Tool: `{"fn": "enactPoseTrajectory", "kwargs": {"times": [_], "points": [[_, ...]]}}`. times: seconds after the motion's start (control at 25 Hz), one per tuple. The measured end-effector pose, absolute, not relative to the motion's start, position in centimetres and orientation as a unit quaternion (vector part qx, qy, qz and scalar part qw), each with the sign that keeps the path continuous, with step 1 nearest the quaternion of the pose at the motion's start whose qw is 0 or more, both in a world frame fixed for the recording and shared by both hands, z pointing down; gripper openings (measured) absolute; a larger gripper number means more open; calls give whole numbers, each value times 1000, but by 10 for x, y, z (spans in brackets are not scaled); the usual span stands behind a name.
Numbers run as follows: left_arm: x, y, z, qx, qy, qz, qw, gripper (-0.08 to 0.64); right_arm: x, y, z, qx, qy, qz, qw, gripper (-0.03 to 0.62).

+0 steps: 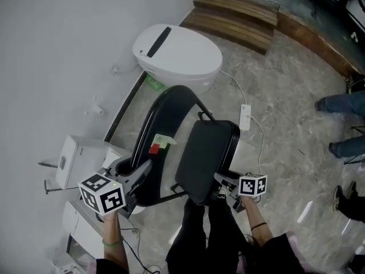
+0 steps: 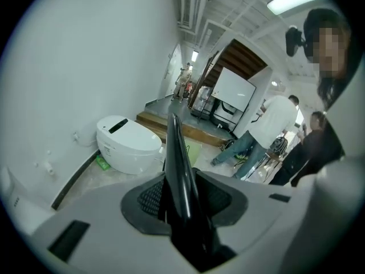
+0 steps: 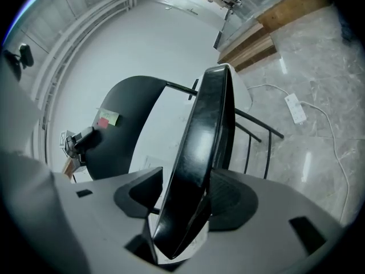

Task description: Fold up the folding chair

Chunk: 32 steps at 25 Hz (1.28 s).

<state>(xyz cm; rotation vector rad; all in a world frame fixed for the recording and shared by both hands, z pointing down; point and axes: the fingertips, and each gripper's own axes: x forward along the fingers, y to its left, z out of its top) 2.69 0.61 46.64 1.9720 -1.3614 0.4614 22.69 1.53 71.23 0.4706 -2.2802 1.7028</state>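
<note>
Left gripper (image 1: 141, 171) clamped on the black chair backrest (image 1: 171, 110) edge; right gripper (image 1: 221, 180) closed on near edge of tilted-up seat (image 1: 205, 150); white toilet (image 1: 178, 53) far behind.

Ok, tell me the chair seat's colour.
The seat is glossy black; best in the right gripper view.

Glossy black chair seat (image 1: 205, 153) and backrest (image 1: 166, 116), thin metal frame (image 3: 259, 124), polished stone floor (image 1: 285, 107).
</note>
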Motion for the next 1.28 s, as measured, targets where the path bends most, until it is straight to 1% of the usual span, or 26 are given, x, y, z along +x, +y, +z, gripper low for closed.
{"fn": "enactPoseTrajectory", "kwargs": {"times": [0.12,0.24,0.6,0.68,0.76,0.88,1.0,1.28], "points": [[36,7,459,759,-525,206,324,120,215,19,698,159,-784,585,132,252],[54,13,452,768,-511,203,328,120,208,27,687,163,-776,594,134,250],[97,26,435,779,-488,211,331,112,159,22,654,178,-753,628,86,250],[94,26,434,776,-493,219,326,112,151,20,653,184,-752,627,92,248],[88,25,433,776,-494,219,327,107,146,17,655,198,-748,626,99,219],[80,25,430,780,-487,211,332,106,135,12,657,223,-728,643,82,142],[65,23,430,780,-488,214,329,107,119,6,656,234,-722,647,71,130],[15,21,429,786,-480,193,339,106,65,-1,658,232,-739,622,117,130]]}}
